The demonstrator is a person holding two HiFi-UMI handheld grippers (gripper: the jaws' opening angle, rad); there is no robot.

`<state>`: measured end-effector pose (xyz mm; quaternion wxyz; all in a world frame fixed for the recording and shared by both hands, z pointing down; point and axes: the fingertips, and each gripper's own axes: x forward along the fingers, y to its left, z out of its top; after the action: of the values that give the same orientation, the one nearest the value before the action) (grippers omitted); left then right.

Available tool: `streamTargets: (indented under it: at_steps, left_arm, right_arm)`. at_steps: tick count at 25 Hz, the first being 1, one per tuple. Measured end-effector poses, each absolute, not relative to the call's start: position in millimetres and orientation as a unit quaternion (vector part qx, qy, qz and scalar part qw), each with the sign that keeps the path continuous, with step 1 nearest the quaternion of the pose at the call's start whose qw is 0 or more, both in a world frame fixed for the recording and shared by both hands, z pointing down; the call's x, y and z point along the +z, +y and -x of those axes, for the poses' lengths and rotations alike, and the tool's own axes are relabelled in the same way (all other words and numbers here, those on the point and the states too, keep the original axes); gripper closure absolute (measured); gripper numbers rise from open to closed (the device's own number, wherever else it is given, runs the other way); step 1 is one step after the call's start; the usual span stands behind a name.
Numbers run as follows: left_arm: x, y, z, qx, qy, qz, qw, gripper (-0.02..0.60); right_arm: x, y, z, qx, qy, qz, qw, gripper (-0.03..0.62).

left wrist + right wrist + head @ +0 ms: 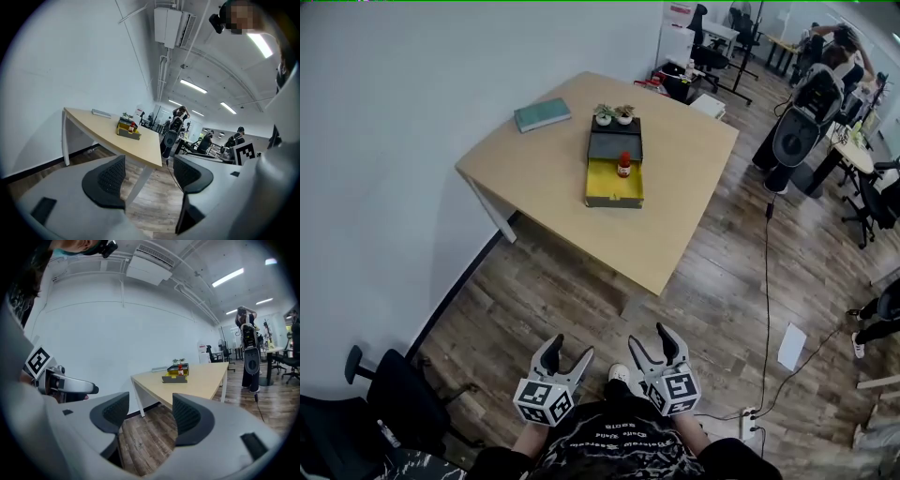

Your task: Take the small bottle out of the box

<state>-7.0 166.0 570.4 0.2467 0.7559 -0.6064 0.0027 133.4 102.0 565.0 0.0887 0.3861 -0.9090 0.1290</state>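
A small bottle (624, 165) with a red cap stands in a yellow-lined open box (614, 183) on a light wooden table (675, 202). The bottle (133, 127) and box (127, 131) look tiny in the left gripper view, and the bottle (180, 370) and box (174, 377) also show far off in the right gripper view. My left gripper (565, 358) and right gripper (654, 343) are held low near my body, well short of the table. Both are open and hold nothing.
A dark tray (615, 142) with two small potted plants (613, 114) adjoins the box's far end. A green book (542, 114) lies at the table's far left. A black chair (389, 394) stands at my left. People and office chairs fill the room's right side. A cable (766, 300) runs over the wood floor.
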Motion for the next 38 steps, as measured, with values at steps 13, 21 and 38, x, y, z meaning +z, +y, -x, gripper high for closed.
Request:
streamTargets:
  at_steps: [13, 21, 38]
  left_arm:
    - [572, 85, -31, 0.013, -0.618, -0.749, 0.240, 0.253]
    - [575, 68, -30, 0.016, -0.617, -0.747, 0.246, 0.253]
    - [588, -36, 34, 0.034, -0.576, -0.779, 0.246, 0.253]
  right_arm:
    - [566, 16, -166, 0.131, -0.913, -0.377, 0.078, 0.295]
    - [568, 2, -167, 0.136, -0.912, -0.379, 0.080, 0.295]
    - [578, -82, -113, 0.146, -0.887, -0.430, 0.091, 0.295]
